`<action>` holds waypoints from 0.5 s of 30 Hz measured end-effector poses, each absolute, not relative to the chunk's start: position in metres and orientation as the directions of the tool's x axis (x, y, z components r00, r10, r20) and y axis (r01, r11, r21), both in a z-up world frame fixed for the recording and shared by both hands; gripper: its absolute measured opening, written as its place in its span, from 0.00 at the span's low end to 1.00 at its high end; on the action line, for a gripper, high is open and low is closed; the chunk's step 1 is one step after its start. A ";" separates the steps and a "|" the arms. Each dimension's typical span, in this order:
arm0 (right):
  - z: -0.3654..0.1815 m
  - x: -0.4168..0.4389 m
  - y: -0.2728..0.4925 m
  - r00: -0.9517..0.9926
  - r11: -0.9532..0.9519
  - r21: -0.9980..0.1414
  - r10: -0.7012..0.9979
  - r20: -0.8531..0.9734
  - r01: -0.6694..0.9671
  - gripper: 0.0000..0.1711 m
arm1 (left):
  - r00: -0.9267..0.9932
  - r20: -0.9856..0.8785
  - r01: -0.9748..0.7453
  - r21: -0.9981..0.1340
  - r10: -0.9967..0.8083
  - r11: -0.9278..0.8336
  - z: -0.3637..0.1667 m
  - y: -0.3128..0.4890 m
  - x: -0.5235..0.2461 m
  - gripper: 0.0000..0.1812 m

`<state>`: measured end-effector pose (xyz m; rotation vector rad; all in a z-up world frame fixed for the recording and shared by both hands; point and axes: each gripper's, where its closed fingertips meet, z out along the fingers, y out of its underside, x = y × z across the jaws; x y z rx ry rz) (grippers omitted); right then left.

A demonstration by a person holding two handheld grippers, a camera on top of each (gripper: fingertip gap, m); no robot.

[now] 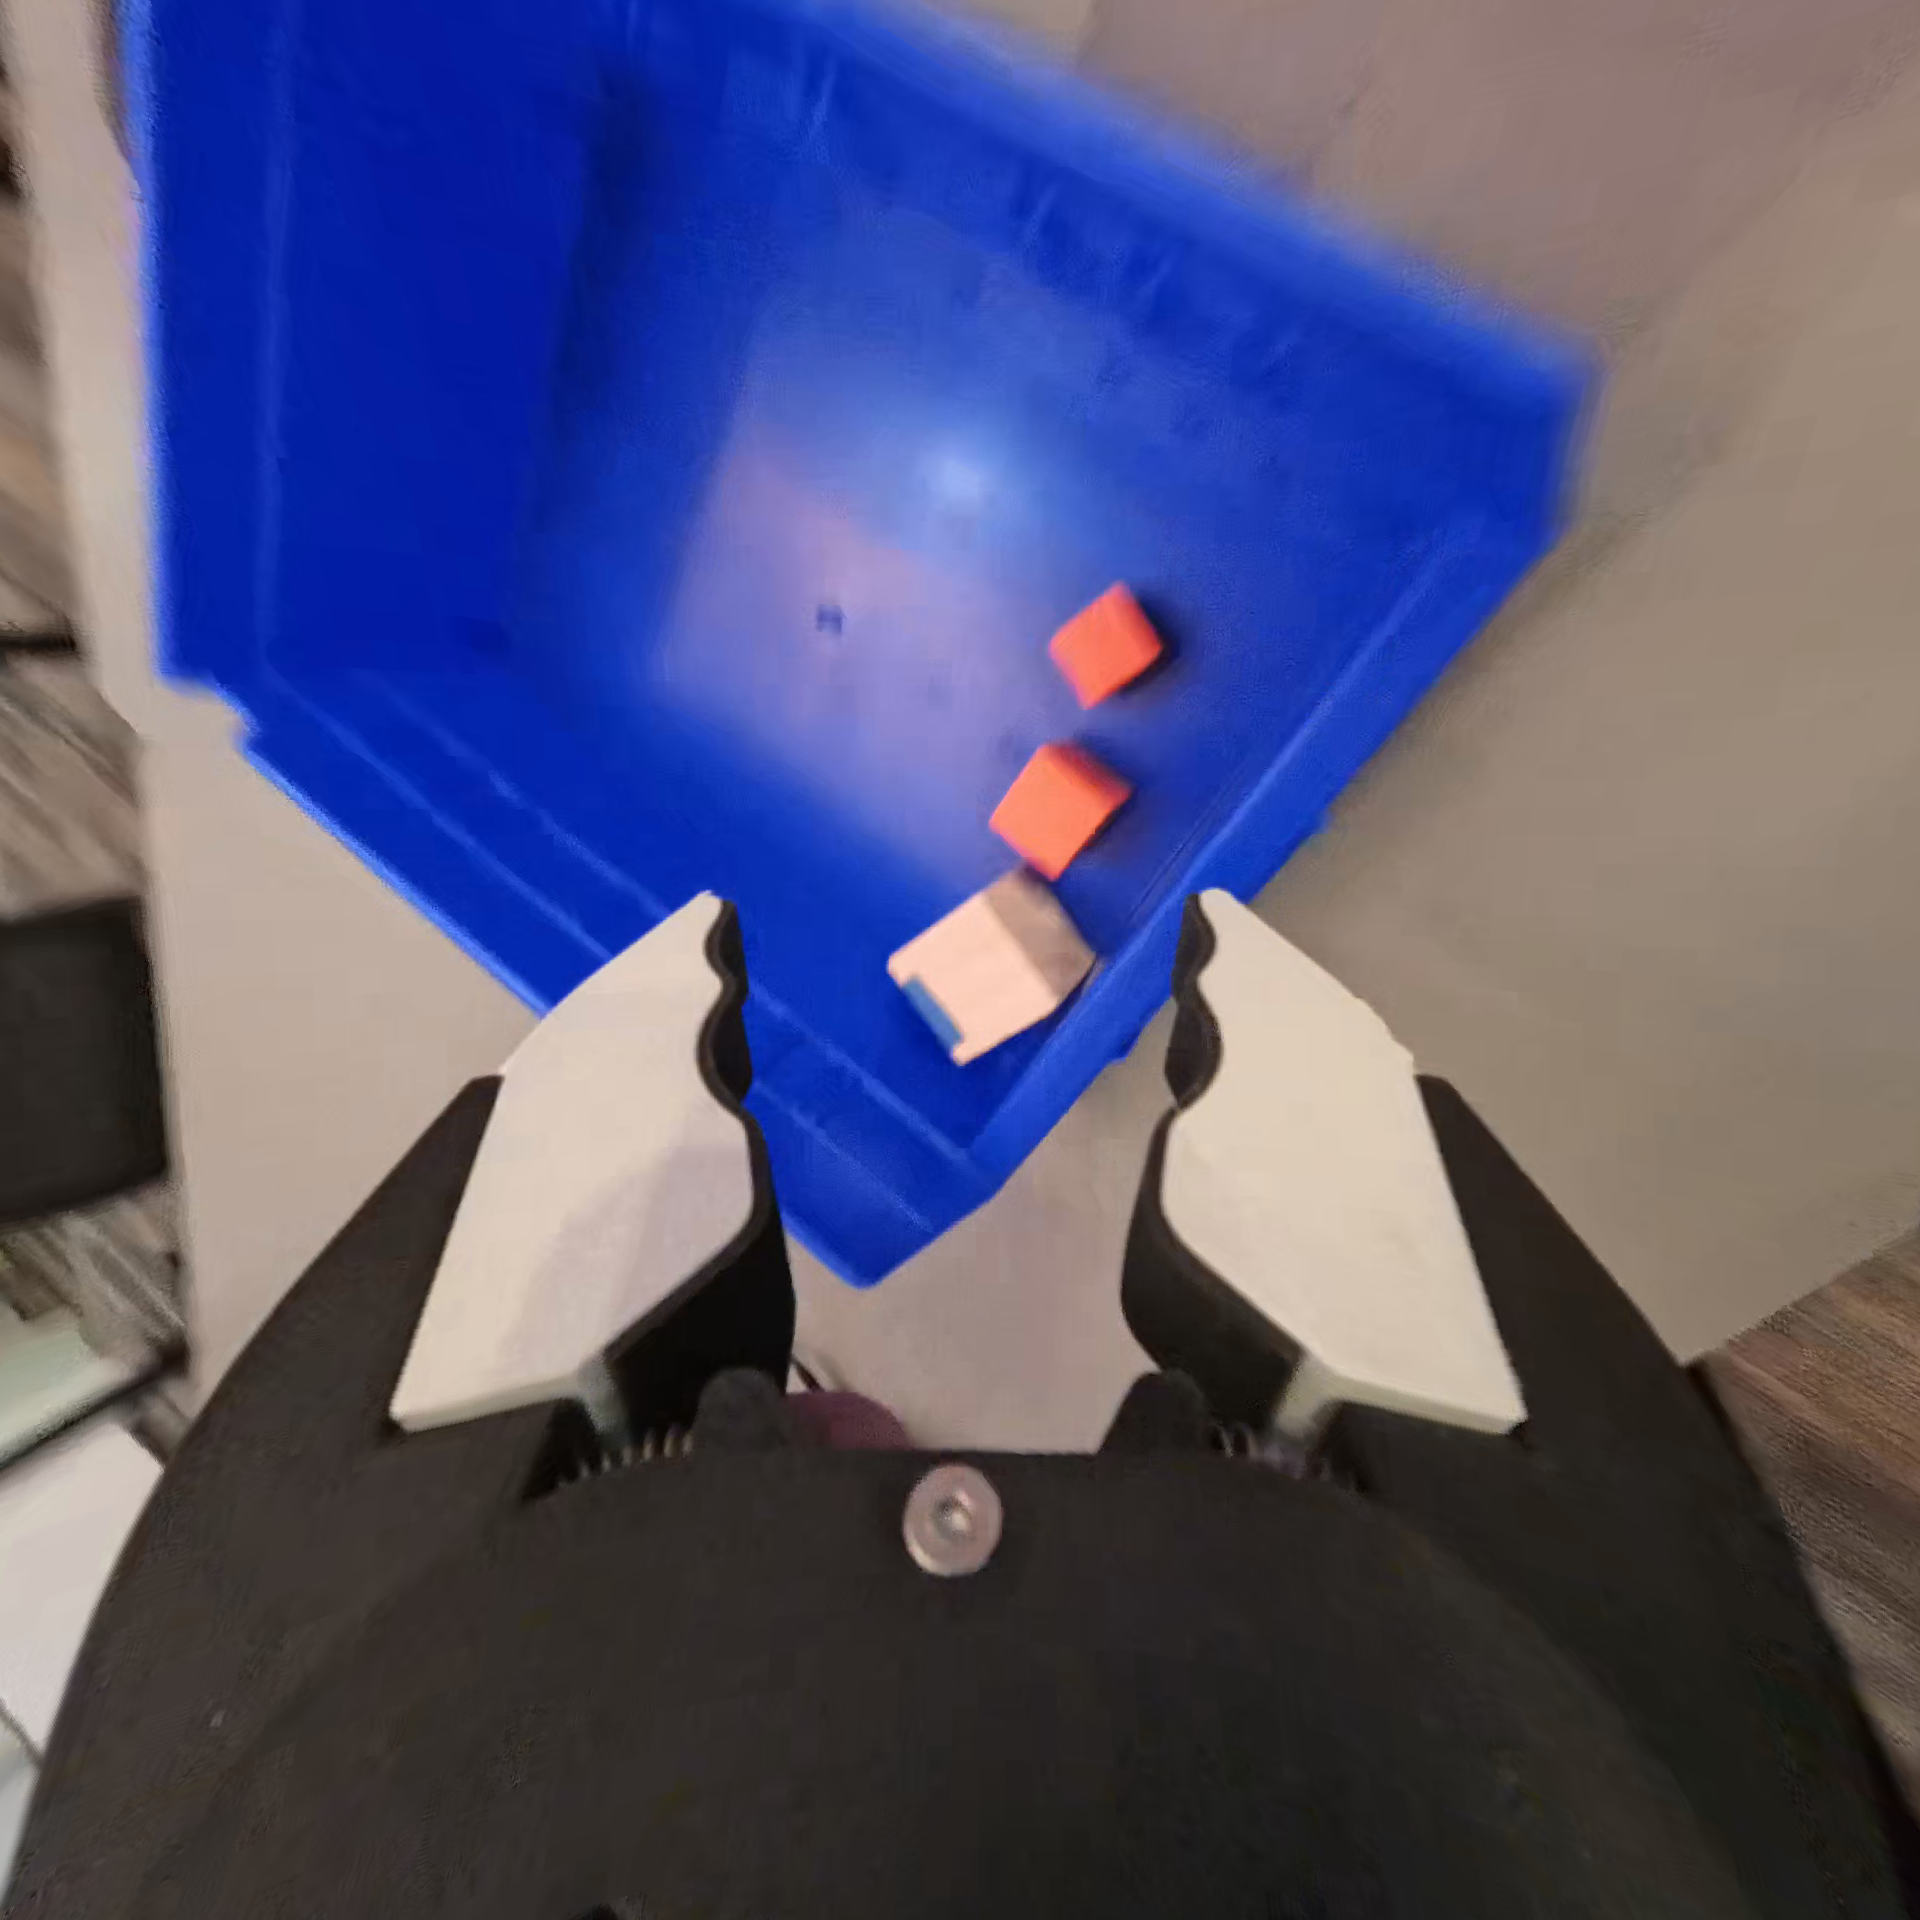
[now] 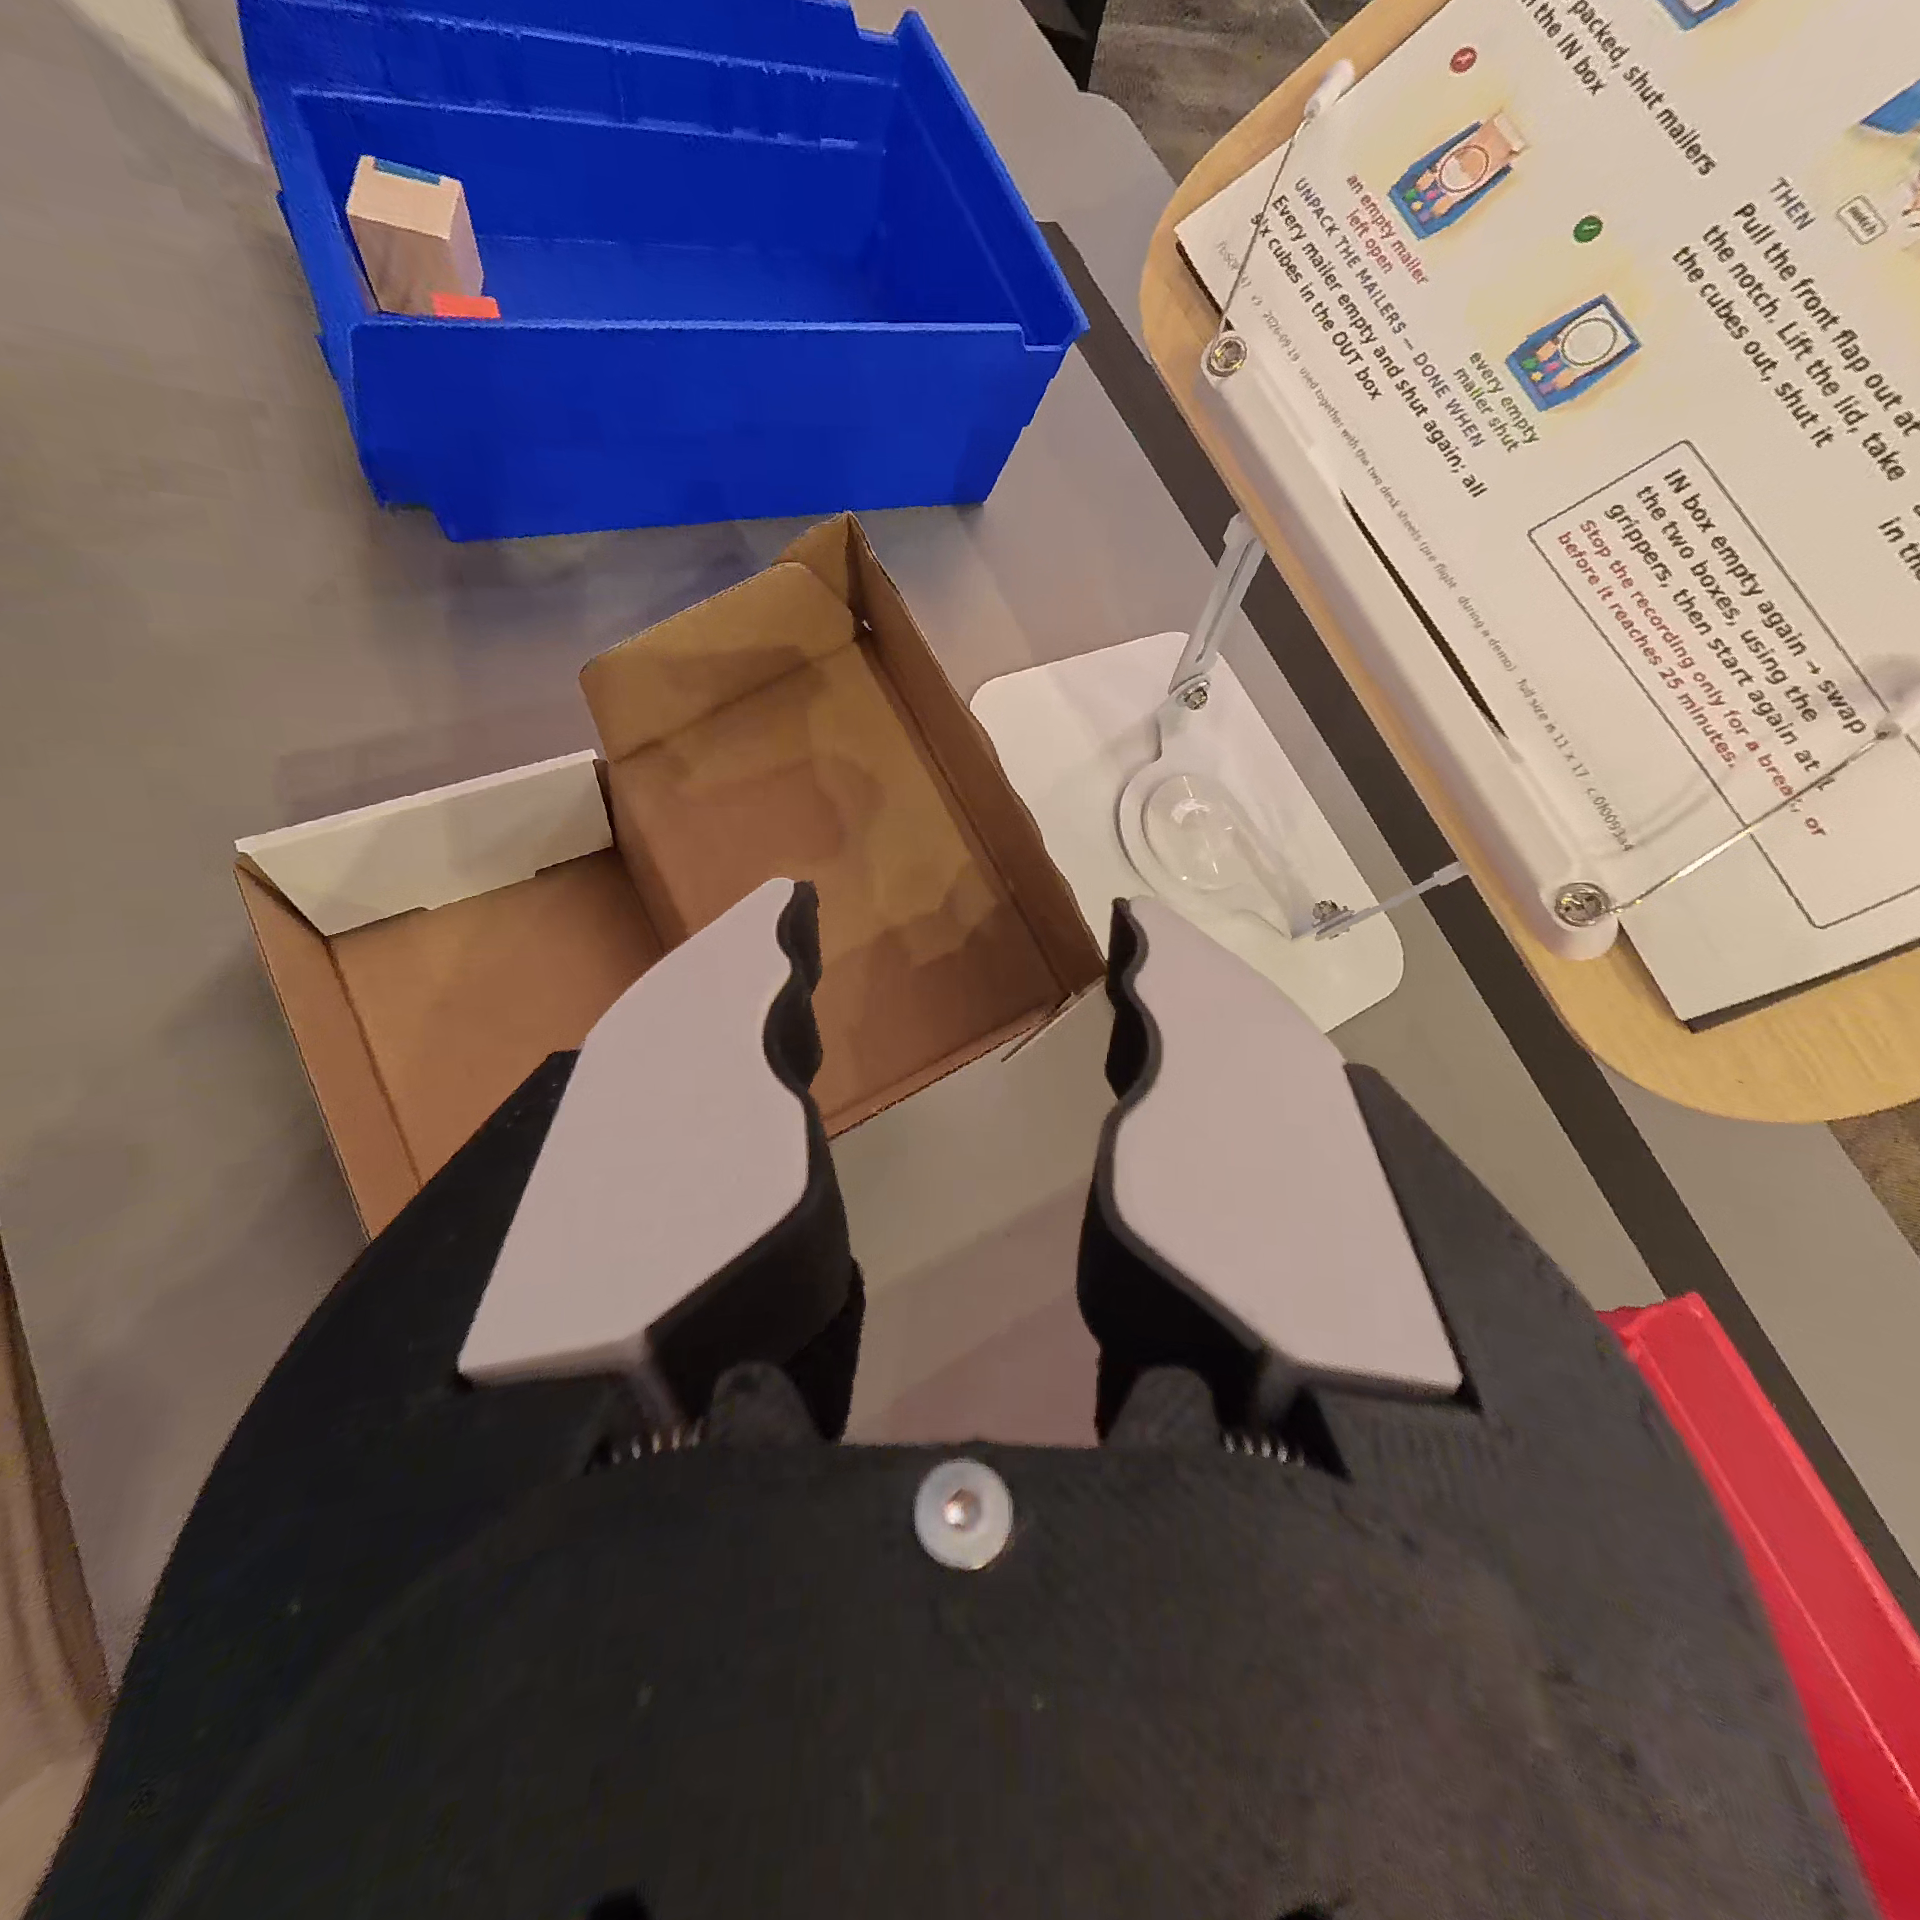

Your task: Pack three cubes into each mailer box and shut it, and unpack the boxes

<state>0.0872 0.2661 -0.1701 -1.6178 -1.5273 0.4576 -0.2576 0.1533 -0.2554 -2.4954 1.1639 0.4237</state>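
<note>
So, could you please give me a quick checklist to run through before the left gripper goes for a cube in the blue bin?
1. Left gripper open and holding nothing: ok.
2. Cubes within the blue bin: ok; two orange cubes and a pale wooden block lie apart.
3. Left wrist view sharp enough to aim: not ok, blurred.
4. Mailer box open and empty: ok.
5. Right gripper open, holding nothing: ok.
6. Third orange cube in the bin: cannot tell.

Printed sheet (image 2: 1621,436) clipped on wooden board (image 2: 1174,312) — white stand base (image 2: 1070,717) on grey table (image 2: 156,623)
</note>
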 end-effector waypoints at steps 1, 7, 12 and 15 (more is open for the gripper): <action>-0.171 0.086 0.265 0.185 0.099 -0.768 0.943 0.275 0.632 0.30 | 0.669 -0.361 -0.730 -0.157 -0.650 -0.665 -0.266 0.154 -0.274 0.45; -0.175 0.077 0.259 0.156 0.114 -0.764 0.950 0.271 0.635 0.29 | 0.811 -0.151 -0.571 0.010 -0.566 -0.821 -0.321 0.149 -0.310 0.42; -0.178 0.077 0.258 0.150 0.111 -0.764 0.953 0.263 0.636 0.29 | 0.809 -0.124 -0.565 0.106 -0.575 -0.818 -0.344 0.150 -0.313 0.35; -0.180 0.077 0.259 0.149 0.109 -0.763 0.954 0.261 0.638 0.28 | 0.824 -0.130 -0.534 0.147 -0.551 -0.833 -0.346 0.151 -0.318 0.22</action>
